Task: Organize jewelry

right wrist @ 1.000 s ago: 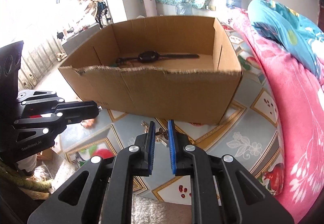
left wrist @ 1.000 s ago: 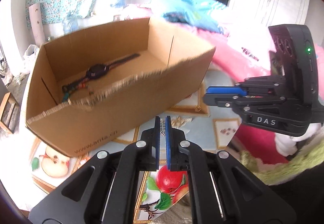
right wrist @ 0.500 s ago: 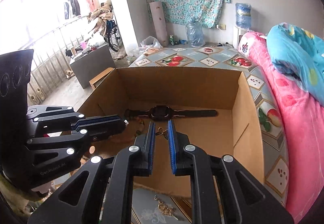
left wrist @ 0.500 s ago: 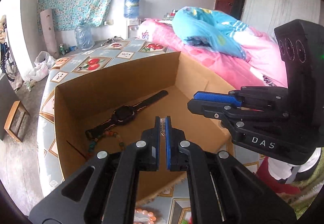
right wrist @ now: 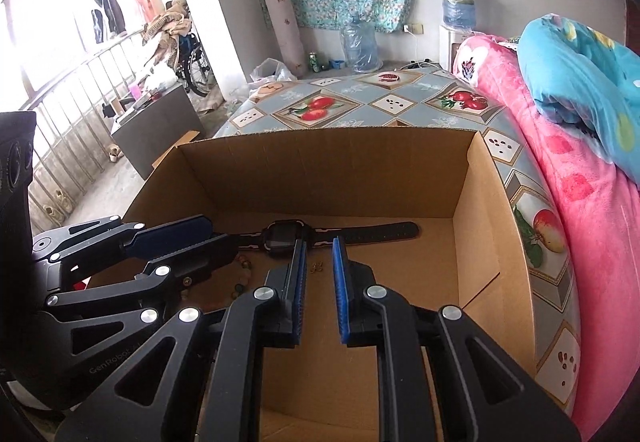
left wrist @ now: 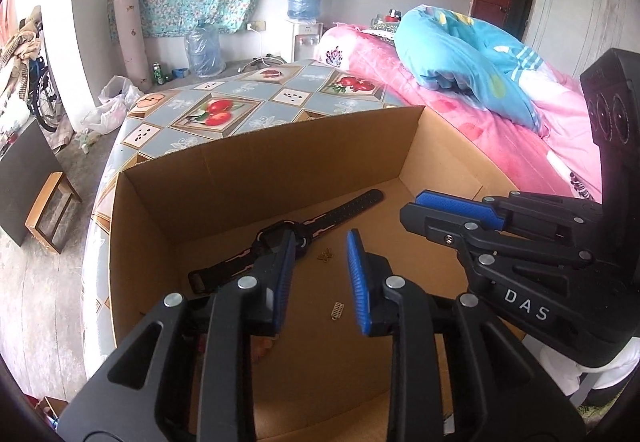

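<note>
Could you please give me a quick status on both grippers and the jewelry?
Left gripper open, right gripper open, both empty. Two small gold pieces on box floor beside watch. Nothing blocking.

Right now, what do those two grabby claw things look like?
Both are black plastic with silver round screws and triangle cut-outs. The left gripper and right gripper have blue ridged pads on their fingers. One body reads "DAS", the other "GenRobot.AI".

Cardboard box (left wrist: 280, 158) open-topped, on bed. On its floor: black watch (left wrist: 288, 234) flat, strap stretched left-right toward far wall. Small gold butterfly earring (left wrist: 325, 255) just near of watch. Tiny gold ladder-shaped piece (left wrist: 337, 310) nearer me. Bead bracelet (right wrist: 242, 276) at left, part hidden.
</note>
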